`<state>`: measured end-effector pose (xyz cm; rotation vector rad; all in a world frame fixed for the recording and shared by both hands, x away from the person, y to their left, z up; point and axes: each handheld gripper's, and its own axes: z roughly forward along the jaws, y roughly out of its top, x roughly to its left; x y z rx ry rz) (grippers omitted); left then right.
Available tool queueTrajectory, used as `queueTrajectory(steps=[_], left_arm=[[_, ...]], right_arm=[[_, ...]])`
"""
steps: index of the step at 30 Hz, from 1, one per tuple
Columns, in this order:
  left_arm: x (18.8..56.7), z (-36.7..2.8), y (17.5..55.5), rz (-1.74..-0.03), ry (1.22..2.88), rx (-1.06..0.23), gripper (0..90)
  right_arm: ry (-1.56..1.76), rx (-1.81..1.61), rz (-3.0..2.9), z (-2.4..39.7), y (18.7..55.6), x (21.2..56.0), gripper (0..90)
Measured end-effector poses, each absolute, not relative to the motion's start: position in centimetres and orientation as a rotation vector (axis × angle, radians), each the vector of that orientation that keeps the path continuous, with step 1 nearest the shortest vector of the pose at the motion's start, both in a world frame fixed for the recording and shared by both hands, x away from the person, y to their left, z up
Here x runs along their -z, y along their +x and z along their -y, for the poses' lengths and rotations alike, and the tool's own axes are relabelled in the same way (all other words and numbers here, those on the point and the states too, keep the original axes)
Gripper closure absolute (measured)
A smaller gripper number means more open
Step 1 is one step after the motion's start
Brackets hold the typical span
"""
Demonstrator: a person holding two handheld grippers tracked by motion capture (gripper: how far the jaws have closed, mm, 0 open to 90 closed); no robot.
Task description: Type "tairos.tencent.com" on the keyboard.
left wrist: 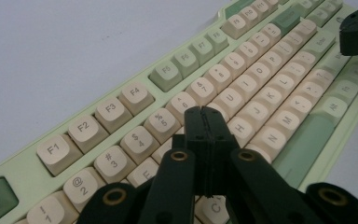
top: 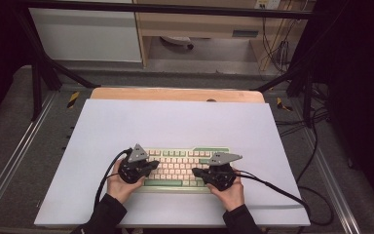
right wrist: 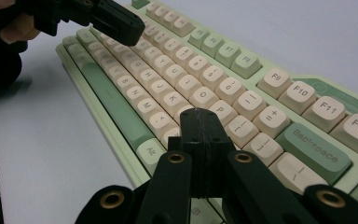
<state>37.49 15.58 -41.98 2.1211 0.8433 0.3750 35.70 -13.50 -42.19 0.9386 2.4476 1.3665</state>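
pale green and cream, the keyboard (top: 177, 168) lies flat on the white table top (top: 175, 124), near the edge closest to the person and roughly centred across it, its long side running left to right. the left gripper (top: 152, 165) hangs over the keyboard's left end, held from below by the left hand (top: 119, 185), and the right gripper (top: 197, 172) hangs over the right end in the right hand (top: 231, 192); the 2 tips point toward each other across the middle keys with a gap between them. in the left gripper view the left gripper (left wrist: 204, 114) has its jaws pressed flat together with nothing between them, the tip above the cream letter keys close to the number row, and whether it touches a key i cannot tell. in the right gripper view the right gripper (right wrist: 200, 116) is likewise closed tight and empty, its tip over the keys just below the p key, contact unclear. a dark cable (top: 272, 187) trails from the right gripper across the table top
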Motion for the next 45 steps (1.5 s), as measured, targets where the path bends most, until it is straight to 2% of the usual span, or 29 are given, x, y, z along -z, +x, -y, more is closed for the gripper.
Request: queueTrajectory(steps=[22, 45], left_arm=[[42.4, -14.8, 37.9, -0.831, 2.142, -0.379, 89.9], [41.4, -20.1, 35.3, -0.863, 2.088, -0.392, 89.8]], right_arm=[[0.932, -1.369, -2.446, 13.6, 35.6, 42.1, 90.0], [0.947, -1.384, -2.436, 13.6, 35.9, 41.7, 90.0]])
